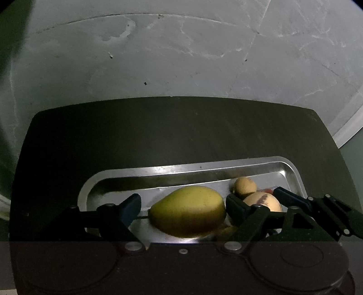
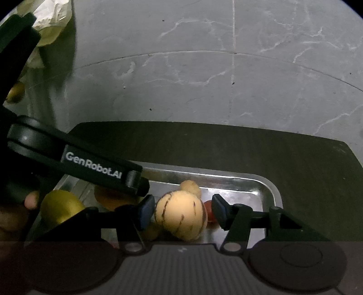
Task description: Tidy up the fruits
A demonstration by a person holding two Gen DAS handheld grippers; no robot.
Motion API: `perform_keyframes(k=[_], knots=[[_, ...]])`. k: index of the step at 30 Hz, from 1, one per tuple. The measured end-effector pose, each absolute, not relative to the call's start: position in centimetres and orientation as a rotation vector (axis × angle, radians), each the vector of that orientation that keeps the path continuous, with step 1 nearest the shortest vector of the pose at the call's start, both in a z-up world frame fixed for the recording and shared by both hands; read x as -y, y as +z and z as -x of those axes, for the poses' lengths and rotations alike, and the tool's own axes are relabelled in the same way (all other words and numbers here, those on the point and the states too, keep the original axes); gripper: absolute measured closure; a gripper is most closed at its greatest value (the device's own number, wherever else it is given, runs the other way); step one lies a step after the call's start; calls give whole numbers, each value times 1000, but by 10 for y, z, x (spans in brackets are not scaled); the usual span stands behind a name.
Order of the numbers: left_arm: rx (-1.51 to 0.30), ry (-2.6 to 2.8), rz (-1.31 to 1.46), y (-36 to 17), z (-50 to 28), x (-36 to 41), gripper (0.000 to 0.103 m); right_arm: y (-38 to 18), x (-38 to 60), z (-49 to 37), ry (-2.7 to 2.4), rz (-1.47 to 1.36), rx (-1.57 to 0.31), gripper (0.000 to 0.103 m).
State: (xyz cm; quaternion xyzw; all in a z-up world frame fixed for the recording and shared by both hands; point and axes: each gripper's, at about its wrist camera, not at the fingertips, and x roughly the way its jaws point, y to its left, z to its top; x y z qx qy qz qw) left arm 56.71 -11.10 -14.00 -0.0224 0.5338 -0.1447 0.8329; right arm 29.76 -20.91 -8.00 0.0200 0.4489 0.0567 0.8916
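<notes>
A steel tray (image 1: 136,173) (image 2: 270,192) lies on a dark table and holds the fruits. My left gripper (image 1: 183,208) is open, its blue pads either side of a yellow-green mango (image 1: 188,211) (image 2: 61,211) in the tray; the right pad is at the skin and the left pad stands slightly off. My right gripper (image 2: 182,213) is open around a pale round fruit with dark stripes (image 2: 181,215) (image 1: 263,200), with a small gap at its right pad. A small tan fruit (image 2: 190,186) (image 1: 245,186) and a red fruit (image 2: 209,211) lie just behind.
An orange fruit (image 2: 106,199) and a yellow one (image 2: 152,233) also lie in the tray. The left tool's black body (image 2: 90,168) crosses over the tray's left part, a hand (image 2: 31,202) behind it. Crumpled paper (image 2: 50,20) lies on the grey floor (image 1: 181,56).
</notes>
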Motion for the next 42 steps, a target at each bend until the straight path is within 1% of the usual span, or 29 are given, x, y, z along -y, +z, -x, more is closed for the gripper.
perform_keyframes(k=[4, 10, 12, 27, 31, 42], knots=[[-1125, -296, 53, -137, -565, 109, 15, -79, 211, -298, 98, -46, -935, 38], [-1109, -287, 65, -132, -566, 105, 10, -75, 213, -297, 68, -56, -926, 27], [-1098, -276, 66, -129, -565, 103, 8, -72, 213, -296, 58, -60, -917, 21], [-1042, -241, 77, -107, -556, 87, 1, -51, 218, -284, -40, -79, -835, 2], [-1021, -241, 80, -100, -549, 82, 1, -42, 219, -278, -86, -87, -806, 0], [-985, -227, 97, -88, -531, 69, 1, -21, 215, -262, -143, -94, -756, 0]])
